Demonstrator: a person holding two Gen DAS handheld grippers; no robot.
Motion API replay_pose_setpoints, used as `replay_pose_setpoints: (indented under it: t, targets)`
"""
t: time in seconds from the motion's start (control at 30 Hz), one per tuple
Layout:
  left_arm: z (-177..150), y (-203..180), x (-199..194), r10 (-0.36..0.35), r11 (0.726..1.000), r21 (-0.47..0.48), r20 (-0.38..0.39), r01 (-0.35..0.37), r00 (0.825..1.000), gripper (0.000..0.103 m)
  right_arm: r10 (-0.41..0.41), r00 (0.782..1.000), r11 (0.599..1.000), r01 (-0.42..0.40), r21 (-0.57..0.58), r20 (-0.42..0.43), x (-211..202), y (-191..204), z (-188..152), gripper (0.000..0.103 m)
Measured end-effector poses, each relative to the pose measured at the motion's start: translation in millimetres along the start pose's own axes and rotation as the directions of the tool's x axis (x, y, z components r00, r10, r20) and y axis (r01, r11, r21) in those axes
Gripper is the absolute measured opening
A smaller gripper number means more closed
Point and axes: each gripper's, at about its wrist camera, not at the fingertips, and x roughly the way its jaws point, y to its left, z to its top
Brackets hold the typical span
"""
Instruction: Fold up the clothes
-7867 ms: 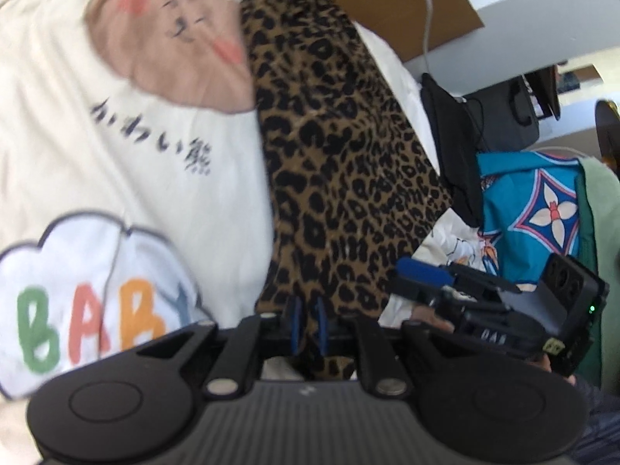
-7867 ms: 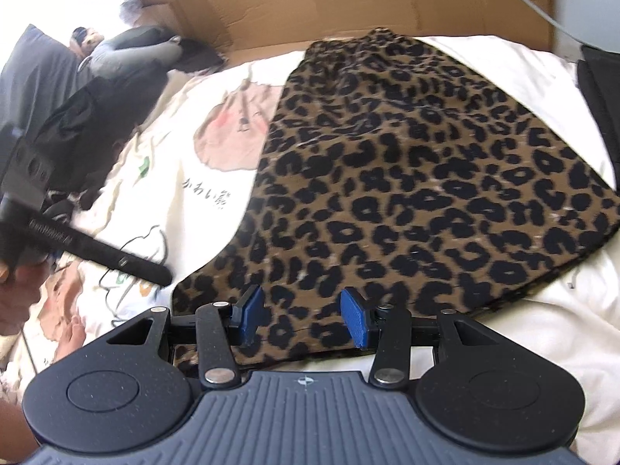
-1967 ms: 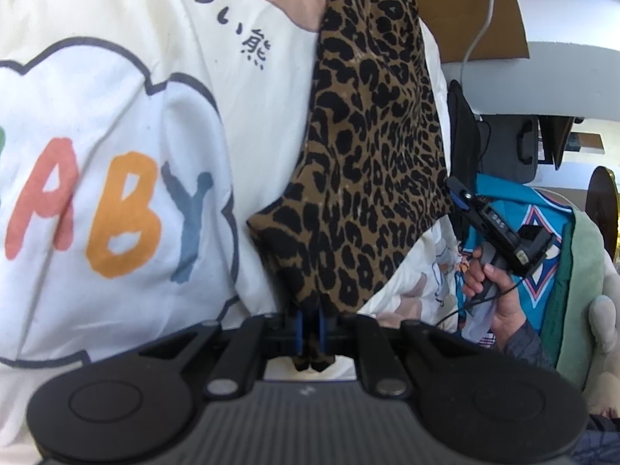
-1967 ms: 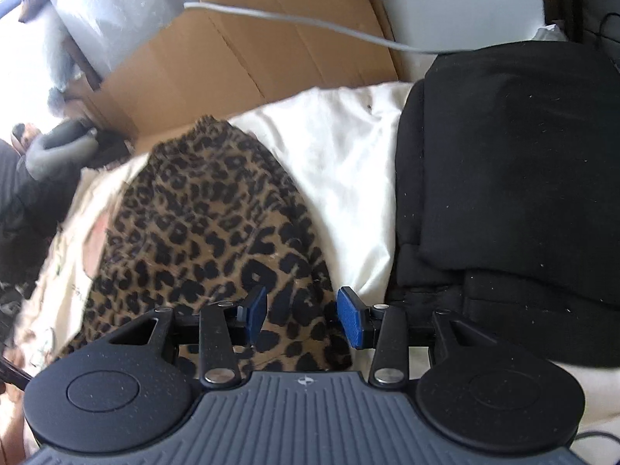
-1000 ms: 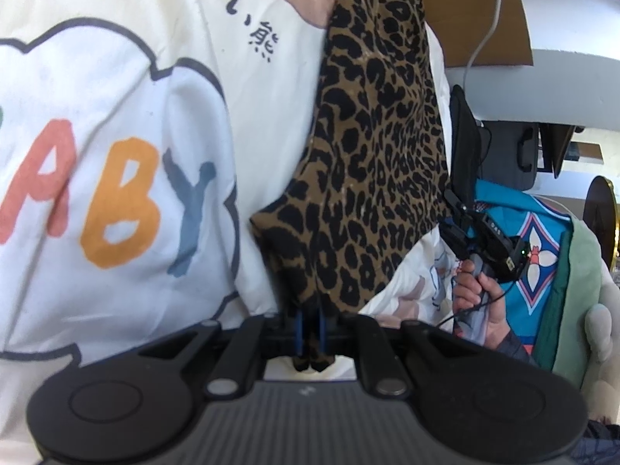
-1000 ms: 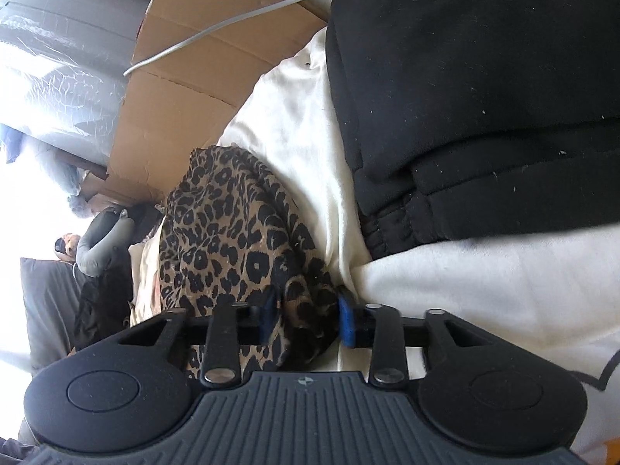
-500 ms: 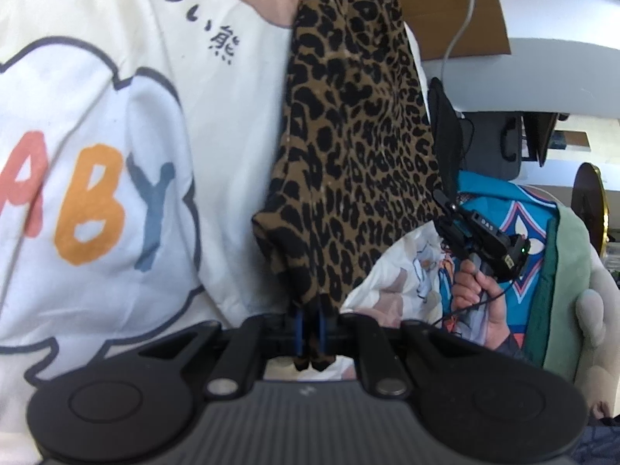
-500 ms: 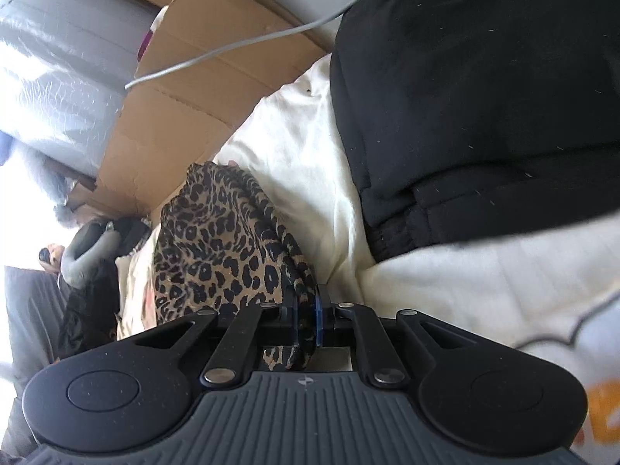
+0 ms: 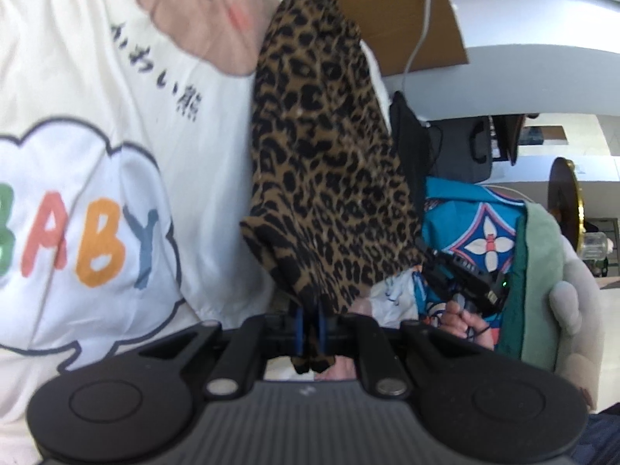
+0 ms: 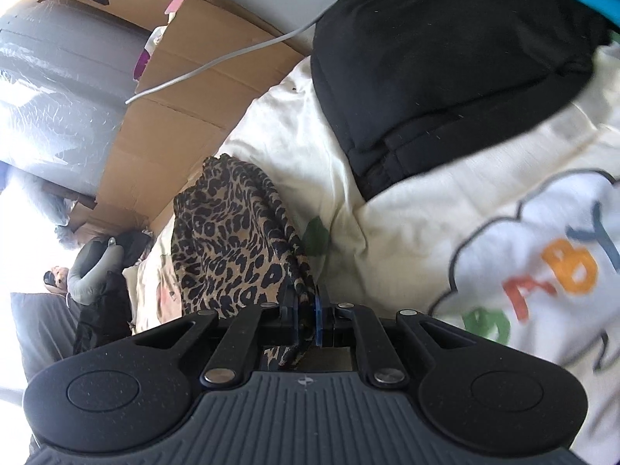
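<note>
A leopard-print garment [image 9: 321,162] hangs bunched and lifted over a cream bedspread [image 9: 108,124] printed with "BABY". My left gripper [image 9: 310,329] is shut on one lower corner of it, cloth poking out behind the blue pads. In the right wrist view the same leopard-print garment [image 10: 232,240] runs away from my right gripper [image 10: 306,321], which is shut on another corner. The right gripper [image 9: 461,275] and the hand holding it also show at the right of the left wrist view, partly behind the cloth.
A folded black garment [image 10: 445,58] lies on the bedspread [image 10: 407,209] at the upper right. Cardboard [image 10: 186,89] and a grey cable [image 10: 232,54] stand behind. A blue patterned cloth [image 9: 476,228] and a green-grey plush [image 9: 558,290] sit at the bed's right edge.
The right gripper has closed on a corner of the leopard garment after standing open around it. Both grippers have since raised the cloth off the bedspread; the left stayed shut throughout.
</note>
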Motion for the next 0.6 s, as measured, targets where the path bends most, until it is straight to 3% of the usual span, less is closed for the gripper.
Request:
replay_pose_setpoints:
  t: [0.1, 0.27, 0.6]
  targets:
    - [2, -7, -5, 0.061, 0.997, 0.041, -0.027, -0.06, 0.998, 0.008, -0.019, 1.0, 0.999, 0.019, 0.025, -0.006, -12, -2, -13, 0.006]
    - [0, -11, -14, 0.066, 0.997, 0.044, -0.03, -0.064, 0.997, 0.008, -0.06, 0.998, 0.997, 0.062, 0.048, -0.037, -25, -7, -42, 0.006]
    - [-7, -13, -21, 0.122, 0.99, 0.076, -0.059, -0.117, 0.991, 0.008, -0.061, 0.993, 0.995, 0.068, 0.068, -0.098, -48, -14, -84, 0.006]
